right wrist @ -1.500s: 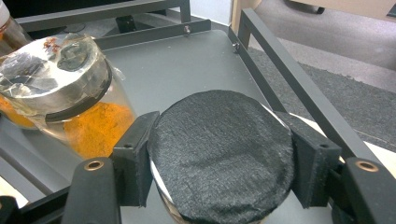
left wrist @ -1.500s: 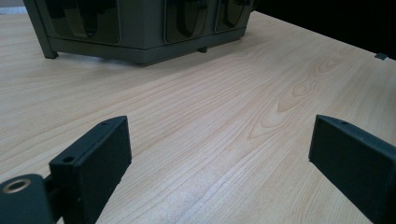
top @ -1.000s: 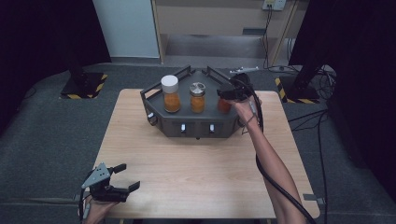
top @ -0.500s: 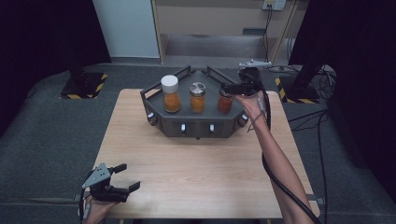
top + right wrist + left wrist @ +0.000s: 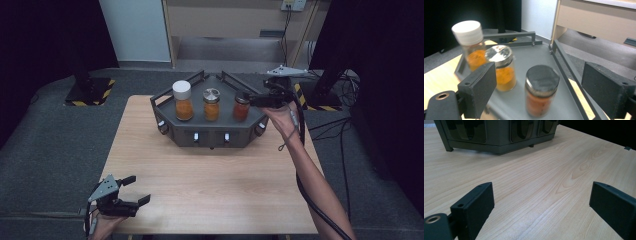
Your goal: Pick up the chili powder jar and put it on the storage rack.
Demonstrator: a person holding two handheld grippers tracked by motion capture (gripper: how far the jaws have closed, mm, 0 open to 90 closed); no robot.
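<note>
A dark grey tray at the far middle of the table holds three jars in a row: a white-lidded jar of orange powder, a silver-lidded jar, and a dark-lidded jar of redder powder. My right gripper hovers at the tray's right side, open; its jaws have just been opening. In the right gripper view the dark-lidded jar stands upright just ahead of the right gripper, apart from both pads. My left gripper rests open at the table's front left corner, nothing between its jaws.
The left gripper faces bare wood with the tray's base farther off. A raised rail runs along the tray's right edge. Black cable hangs along the right forearm. Beyond the table stands a cabinet.
My right gripper let go of the dark-lidded jar, opened wide, and drew back to the right and upward. The jar stays upright in the tray. The left gripper has not moved.
</note>
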